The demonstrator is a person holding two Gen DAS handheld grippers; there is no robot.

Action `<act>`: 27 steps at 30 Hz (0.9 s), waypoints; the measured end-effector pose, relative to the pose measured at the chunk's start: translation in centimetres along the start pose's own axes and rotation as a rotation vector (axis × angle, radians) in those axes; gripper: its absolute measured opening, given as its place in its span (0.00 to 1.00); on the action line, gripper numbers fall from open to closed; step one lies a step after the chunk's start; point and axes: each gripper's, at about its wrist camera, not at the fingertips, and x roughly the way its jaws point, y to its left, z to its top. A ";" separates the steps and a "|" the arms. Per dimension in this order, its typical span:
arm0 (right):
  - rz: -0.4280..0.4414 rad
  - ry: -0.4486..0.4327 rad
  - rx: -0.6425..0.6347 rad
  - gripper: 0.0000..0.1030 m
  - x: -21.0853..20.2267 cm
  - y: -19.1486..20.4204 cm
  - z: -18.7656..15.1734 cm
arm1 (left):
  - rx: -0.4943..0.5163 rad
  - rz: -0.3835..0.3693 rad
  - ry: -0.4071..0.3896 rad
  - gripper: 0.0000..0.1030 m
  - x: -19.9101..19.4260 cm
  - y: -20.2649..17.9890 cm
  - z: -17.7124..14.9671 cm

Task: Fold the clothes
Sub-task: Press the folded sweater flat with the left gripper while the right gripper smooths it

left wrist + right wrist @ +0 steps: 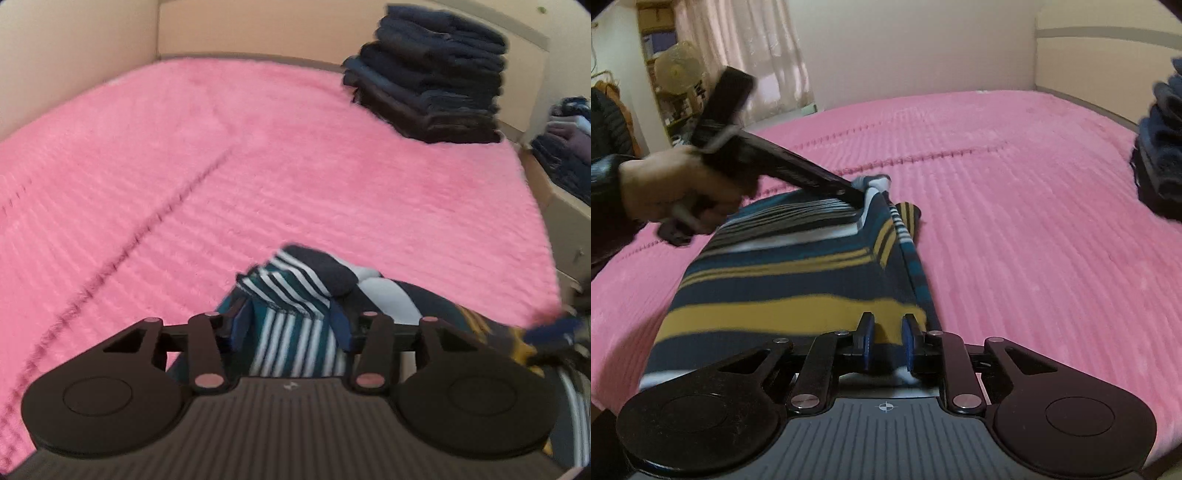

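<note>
A: Pink bed (1015, 184), striped shirt (798, 280) lying at six o'clock.
B: Right tool (886, 341) clamped on the near hem; left tool (858, 197) at eleven grips the far end, I'd judge.
A: Mid-fold. Next: carry both ends together, evenly.

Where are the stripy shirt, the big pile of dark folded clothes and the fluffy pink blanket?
Striped navy, mustard and white shirt (798, 280): right wrist view, on its broad striped front.
Tall stack of dark folded clothes (432, 81): left wrist view, middle of the stack.
Fluffy pink ribbed blanket (184, 155): left wrist view, a bare patch.
</note>
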 end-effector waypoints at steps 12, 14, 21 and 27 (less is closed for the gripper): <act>-0.020 -0.016 -0.037 0.17 0.0 0.5 -1.0 | -0.117 -0.041 -0.057 0.35 -1.5 1.6 2.6; -0.025 -0.022 -0.030 0.17 0.3 0.3 -1.1 | -0.032 -0.114 -0.017 0.36 -1.2 -0.1 2.9; -0.046 -0.026 -0.030 0.17 -0.7 0.9 -1.6 | -0.010 -0.002 0.003 0.46 1.9 -0.7 3.1; -0.057 -0.023 0.000 0.18 -2.4 1.2 -2.1 | -0.055 0.055 -0.072 0.36 -4.4 0.9 1.8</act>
